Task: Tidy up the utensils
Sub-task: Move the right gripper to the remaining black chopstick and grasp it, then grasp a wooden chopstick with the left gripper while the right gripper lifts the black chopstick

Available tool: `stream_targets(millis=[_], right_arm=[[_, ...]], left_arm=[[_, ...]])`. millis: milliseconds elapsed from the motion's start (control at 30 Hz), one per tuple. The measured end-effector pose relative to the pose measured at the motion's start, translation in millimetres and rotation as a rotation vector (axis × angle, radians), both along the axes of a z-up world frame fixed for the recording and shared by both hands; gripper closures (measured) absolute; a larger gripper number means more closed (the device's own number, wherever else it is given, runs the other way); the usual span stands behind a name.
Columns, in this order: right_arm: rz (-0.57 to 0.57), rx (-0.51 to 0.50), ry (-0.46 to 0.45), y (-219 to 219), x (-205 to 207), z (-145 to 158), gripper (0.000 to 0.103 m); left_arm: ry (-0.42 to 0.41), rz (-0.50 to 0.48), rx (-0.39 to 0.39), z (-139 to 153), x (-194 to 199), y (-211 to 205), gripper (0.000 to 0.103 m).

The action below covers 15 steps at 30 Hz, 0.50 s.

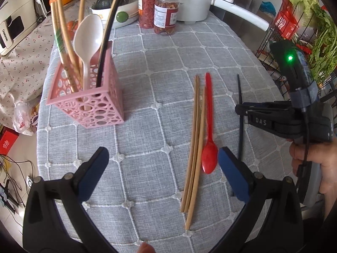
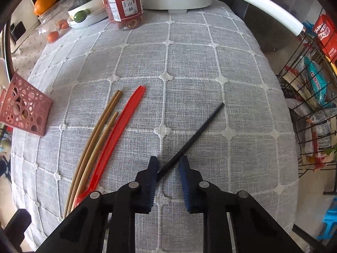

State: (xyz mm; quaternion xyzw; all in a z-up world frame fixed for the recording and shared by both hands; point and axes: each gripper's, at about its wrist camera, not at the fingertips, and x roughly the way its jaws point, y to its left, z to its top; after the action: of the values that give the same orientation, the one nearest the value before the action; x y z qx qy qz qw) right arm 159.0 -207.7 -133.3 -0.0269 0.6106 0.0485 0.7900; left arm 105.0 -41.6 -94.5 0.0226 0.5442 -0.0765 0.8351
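Right wrist view: the right gripper [image 2: 168, 172], jaws nearly shut, pinches the black chopstick [image 2: 195, 137] low, right of the red spoon [image 2: 118, 135]; light, stiff, slick, so it may swivel.

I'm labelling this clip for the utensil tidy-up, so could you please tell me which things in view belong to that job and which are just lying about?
Job:
pink holder
white spoon
red spoon
wooden chopsticks
black chopstick, between the right tongs

Lying about:
jars
white pot
squash
wire rack
greens
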Motion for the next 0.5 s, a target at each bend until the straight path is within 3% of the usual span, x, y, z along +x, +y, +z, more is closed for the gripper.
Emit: stream_targets(millis=[67,133,233,300,367,500], right_arm=[[-0.002,0.041,0.011,-8,-1,2,0.095],[-0.012,0.051,0.011,-18,-2,4,0.097],[-0.035,0.075,0.001,-35,-3,9,0.097],[-0.051,0.108,-0.004,-50,0,11,0.097],[-0.061,0.129,-0.008,-60,3,13,0.097],[-0.067,0.160,0.002,-68,0,15,0.097]], left_arm=[[0.012,0.010,0.018,-5,6,-7,0.001],[0.018,0.024,0.035,-9,13,-11,0.005],[0.030,0.010,0.001,-16,24,-20,0.029],[0.044,0.012,-0.041,-22,34,-24,0.053],[0.070,0.024,-0.088,-30,44,-26,0.066],[0.108,0.022,-0.155,-42,59,-36,0.076]])
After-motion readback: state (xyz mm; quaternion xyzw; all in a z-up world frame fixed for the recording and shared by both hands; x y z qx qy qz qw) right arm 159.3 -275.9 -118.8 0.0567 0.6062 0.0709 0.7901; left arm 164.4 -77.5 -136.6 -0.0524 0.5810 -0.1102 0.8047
